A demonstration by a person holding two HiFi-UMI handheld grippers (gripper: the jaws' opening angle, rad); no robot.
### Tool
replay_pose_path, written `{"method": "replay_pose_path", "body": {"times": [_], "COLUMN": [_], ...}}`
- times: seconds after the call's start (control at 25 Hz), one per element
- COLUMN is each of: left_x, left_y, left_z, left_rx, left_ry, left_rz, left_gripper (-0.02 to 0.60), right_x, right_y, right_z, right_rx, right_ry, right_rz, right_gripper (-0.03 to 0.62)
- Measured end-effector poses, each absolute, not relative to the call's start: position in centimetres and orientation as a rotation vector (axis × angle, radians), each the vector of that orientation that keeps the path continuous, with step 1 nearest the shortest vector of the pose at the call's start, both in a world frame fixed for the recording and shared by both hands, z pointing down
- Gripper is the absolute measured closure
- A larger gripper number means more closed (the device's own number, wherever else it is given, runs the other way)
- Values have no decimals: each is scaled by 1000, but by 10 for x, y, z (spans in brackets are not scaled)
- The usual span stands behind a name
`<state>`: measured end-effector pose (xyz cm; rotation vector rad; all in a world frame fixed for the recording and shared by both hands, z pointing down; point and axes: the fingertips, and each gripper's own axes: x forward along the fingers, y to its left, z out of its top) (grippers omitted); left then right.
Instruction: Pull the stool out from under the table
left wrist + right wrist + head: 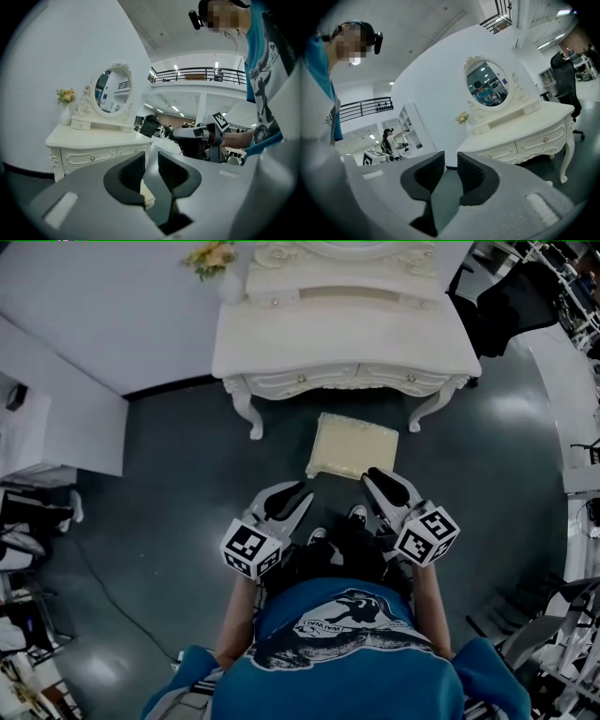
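The stool (352, 446), with a square cream cushion, stands on the dark floor in front of the white dressing table (347, 348), clear of the table's legs. My left gripper (302, 491) hangs just short of the cushion's near left corner, and my right gripper (375, 476) sits at its near right corner; neither touches it. In the left gripper view the left gripper (151, 161) shows a narrow gap with nothing in it, and a strip of the cushion (146, 194) lies far below. My right gripper (451, 164) also stands slightly open and empty, pointing toward the table (525, 131).
An oval mirror (110, 91) and a vase of flowers (211, 257) stand on the dressing table. A black office chair (497, 306) stands at the back right, a white cabinet (56, 427) at the left. The person's shoes (357, 514) are just behind the stool.
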<state>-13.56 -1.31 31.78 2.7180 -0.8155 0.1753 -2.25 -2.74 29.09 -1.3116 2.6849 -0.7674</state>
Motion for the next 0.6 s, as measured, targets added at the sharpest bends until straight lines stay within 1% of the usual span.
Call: {"method": "replay_pose_path", "body": {"times": [0.2,0.48,0.6], "left_x": [-128,-106,-94], "left_y": [-3,18,34], "left_z": [315,308,306], "left_rx": [2736,2753,2725], "left_ry": [-804,-806,-835], "left_rz": [154,195,205], "left_gripper": [493,508,514], "right_x": [-21,-12,1], "right_y": [-16,8,26], "right_z": [289,284,283], "right_rx": [-1303,-1269,-1267], "right_ry": [2712,2768,2772], "right_rz": [-777,-745,-763], "right_gripper": [528,534,553]}}
